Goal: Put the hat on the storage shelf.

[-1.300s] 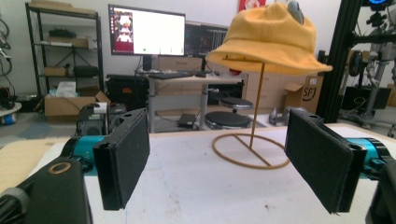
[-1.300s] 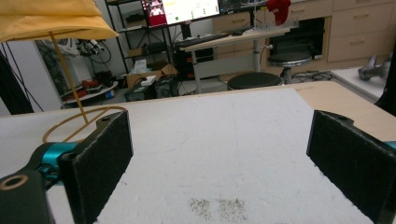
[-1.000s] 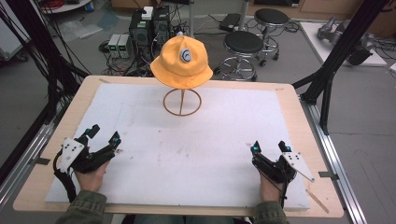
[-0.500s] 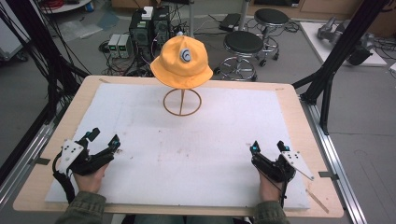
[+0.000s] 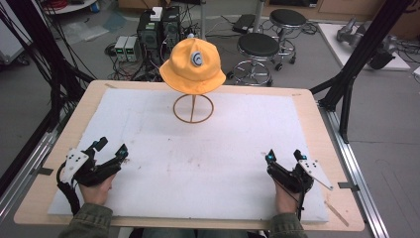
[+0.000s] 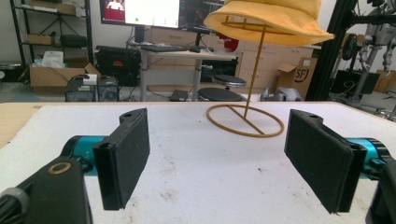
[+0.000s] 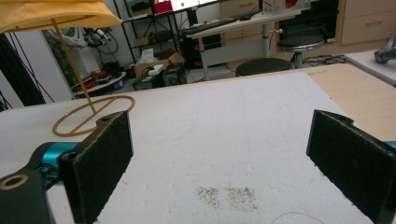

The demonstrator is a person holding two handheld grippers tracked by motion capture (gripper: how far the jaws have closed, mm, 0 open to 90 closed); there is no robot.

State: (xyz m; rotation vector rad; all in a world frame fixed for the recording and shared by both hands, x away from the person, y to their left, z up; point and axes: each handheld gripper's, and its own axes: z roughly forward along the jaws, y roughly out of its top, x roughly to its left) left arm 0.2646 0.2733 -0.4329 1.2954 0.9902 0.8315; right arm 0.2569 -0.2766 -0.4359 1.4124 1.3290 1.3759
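An orange bucket hat (image 5: 193,67) with a round badge sits on a thin wire stand (image 5: 193,109) at the back middle of the white mat (image 5: 213,153). The hat (image 6: 268,18) and the ringed base of the stand (image 6: 246,120) lie ahead in the left gripper view, and the stand (image 7: 91,114) is at the left in the right gripper view under the hat's brim (image 7: 56,14). My left gripper (image 5: 110,149) rests at the mat's front left, open and empty. At the front right my right gripper (image 5: 283,156) is open and empty too.
The mat covers a wooden table (image 5: 317,119) with bare edges around it. Black frame posts (image 5: 354,64) stand at both sides. Stools (image 5: 257,47) and electronics boxes (image 5: 126,47) are on the floor behind the table. A dark smudge (image 7: 226,196) marks the mat near the right gripper.
The left gripper has shifted slightly toward the front left. The right gripper, hat and stand have stayed put.
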